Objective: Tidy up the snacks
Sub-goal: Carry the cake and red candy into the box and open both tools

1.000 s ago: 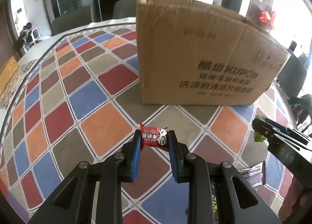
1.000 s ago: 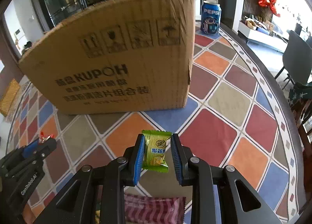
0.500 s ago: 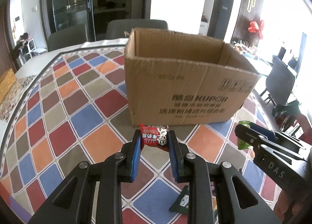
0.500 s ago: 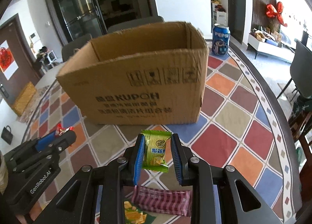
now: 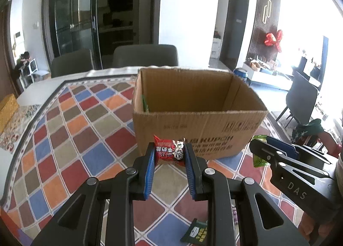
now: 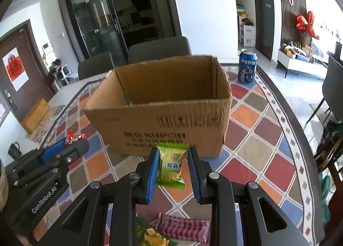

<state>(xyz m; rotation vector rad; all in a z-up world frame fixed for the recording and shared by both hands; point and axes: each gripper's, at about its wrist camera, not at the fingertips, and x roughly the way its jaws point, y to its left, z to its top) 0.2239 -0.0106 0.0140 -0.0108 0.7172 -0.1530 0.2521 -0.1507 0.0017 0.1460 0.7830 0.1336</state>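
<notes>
My left gripper (image 5: 169,152) is shut on a red snack packet (image 5: 169,153), held in the air in front of an open cardboard box (image 5: 199,136). My right gripper (image 6: 173,161) is shut on a green snack packet (image 6: 172,165), also raised before the box (image 6: 171,126). Each gripper shows in the other's view: the right one (image 5: 260,149) at the right, the left one (image 6: 72,141) at the left. A green item (image 5: 145,103) leans inside the box's left corner. On the table below lie a dark green packet (image 5: 196,232), a pink striped packet (image 6: 184,228) and a yellow-green packet (image 6: 150,235).
The table has a colourful diamond-patterned cloth (image 5: 70,139). A blue Pepsi can (image 6: 247,68) stands behind the box to the right. Grey chairs (image 5: 145,57) stand at the far side. A dark chair (image 5: 302,100) is at the right.
Both grippers have risen with their packets, so the views now look down over the box's rim into its inside. The packets on the table have come into view below.
</notes>
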